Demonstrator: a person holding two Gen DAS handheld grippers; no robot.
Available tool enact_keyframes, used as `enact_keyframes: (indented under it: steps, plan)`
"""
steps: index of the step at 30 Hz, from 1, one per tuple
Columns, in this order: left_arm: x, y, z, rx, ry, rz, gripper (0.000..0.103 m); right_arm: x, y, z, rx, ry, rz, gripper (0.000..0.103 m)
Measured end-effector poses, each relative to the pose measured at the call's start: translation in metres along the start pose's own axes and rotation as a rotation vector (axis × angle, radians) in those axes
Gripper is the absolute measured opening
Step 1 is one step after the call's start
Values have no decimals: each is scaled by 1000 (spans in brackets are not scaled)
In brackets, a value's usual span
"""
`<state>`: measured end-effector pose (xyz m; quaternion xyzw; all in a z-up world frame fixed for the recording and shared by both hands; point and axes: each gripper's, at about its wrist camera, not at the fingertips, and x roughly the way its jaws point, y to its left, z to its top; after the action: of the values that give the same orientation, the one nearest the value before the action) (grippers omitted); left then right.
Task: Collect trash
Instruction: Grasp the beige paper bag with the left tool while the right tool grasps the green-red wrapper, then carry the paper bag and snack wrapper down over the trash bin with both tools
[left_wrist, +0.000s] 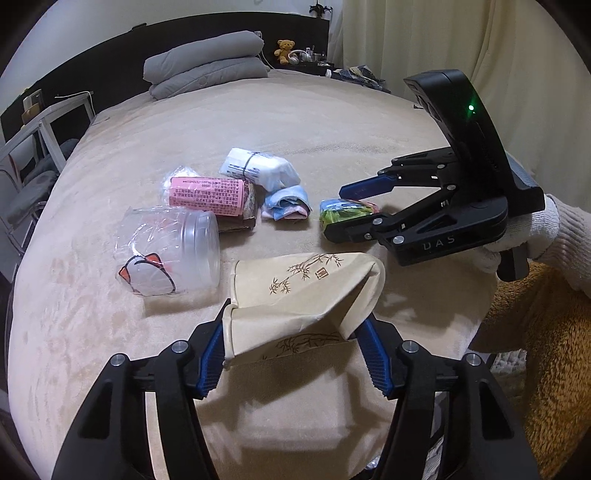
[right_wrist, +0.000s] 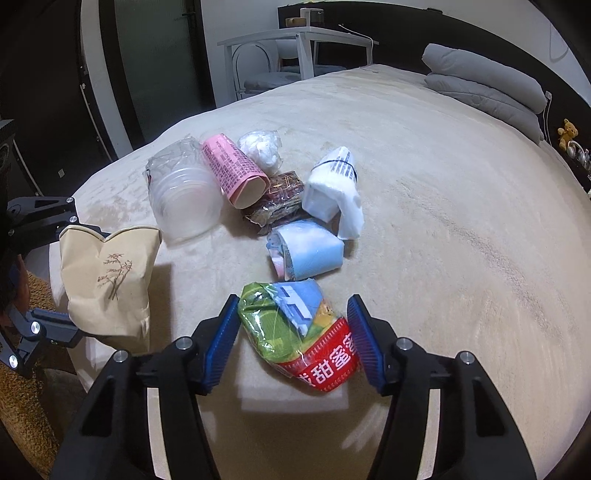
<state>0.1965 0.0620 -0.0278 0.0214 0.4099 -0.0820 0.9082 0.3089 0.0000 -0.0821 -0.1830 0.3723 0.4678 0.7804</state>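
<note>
My left gripper (left_wrist: 291, 350) is shut on the rim of a beige paper bag (left_wrist: 299, 295) with a bamboo print, held at the bed's near edge; the bag also shows in the right wrist view (right_wrist: 107, 280). My right gripper (right_wrist: 291, 332) is open, its jaws on either side of a crumpled green, blue and red snack wrapper (right_wrist: 299, 332) lying on the bed; the gripper (left_wrist: 343, 214) and wrapper (left_wrist: 343, 210) also show in the left wrist view. Other trash lies beyond: a clear plastic cup (right_wrist: 184, 199), a pink paper cup (right_wrist: 236, 173), a blue wrapper (right_wrist: 310, 251) and a white packet (right_wrist: 332, 184).
The beige bedspread (right_wrist: 443, 184) stretches away behind the trash. Folded grey pillows (left_wrist: 207, 62) lie at the head of the bed. A white chair (right_wrist: 295, 48) stands beside the bed. A brown fluffy rug (left_wrist: 554, 350) lies below the bed edge.
</note>
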Motion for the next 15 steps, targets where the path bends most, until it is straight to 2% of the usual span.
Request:
enact_keyframes:
  steps: [15]
  plan:
    - [-51,-8,-28,-117,-145,24,61,-69,28,-43,146,-126,15,59]
